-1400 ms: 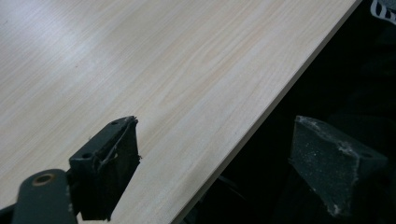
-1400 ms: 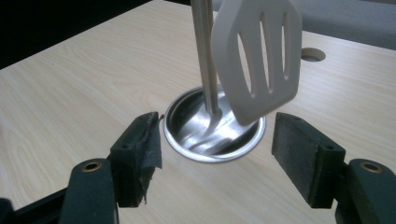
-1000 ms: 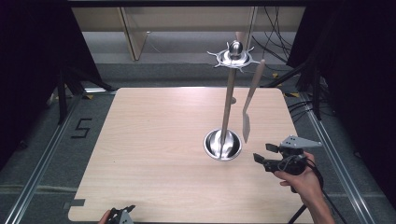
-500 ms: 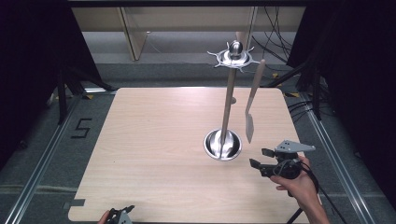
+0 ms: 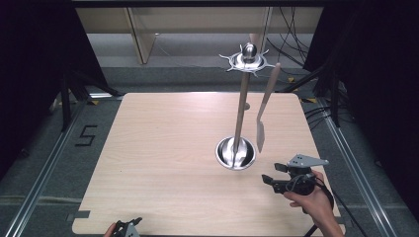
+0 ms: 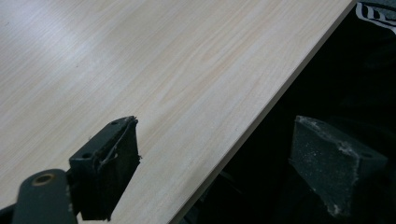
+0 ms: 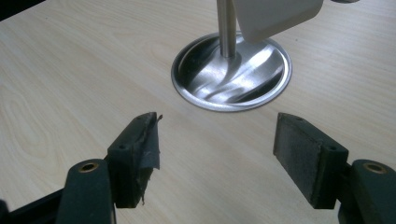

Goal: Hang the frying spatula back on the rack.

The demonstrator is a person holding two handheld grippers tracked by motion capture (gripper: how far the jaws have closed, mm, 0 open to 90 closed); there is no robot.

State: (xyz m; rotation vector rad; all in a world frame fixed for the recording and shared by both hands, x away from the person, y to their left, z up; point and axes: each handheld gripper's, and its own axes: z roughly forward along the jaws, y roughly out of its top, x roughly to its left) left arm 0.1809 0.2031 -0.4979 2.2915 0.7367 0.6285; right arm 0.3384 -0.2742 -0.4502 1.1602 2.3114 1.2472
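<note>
One spatula (image 5: 263, 116) is hanging from the toothed crown of a steel utensil stand (image 5: 241, 106), a little right of the frame's centre in the high view, its pale blade dangling just above and to the right of the stand's round base (image 5: 235, 152). In the right gripper view the blade's lower edge (image 7: 279, 16) is showing at the top, in front of the post. The right gripper (image 5: 271, 180) is hovering at lower right of the high view, near the base, jaws standing wide with nothing between them. The left gripper (image 5: 129, 228) is sitting at the bottom edge, over the desk's (image 5: 163, 148) near rim, also wide and holding nothing. The spatula is looking light, stiff and smooth, and since it is hanging freely it will probably swing if nudged. Taking hold across the flat blade or the low handle seems safest; the polished stand is looking heavy-based but tall, so a sideways pull could tip it.
</note>
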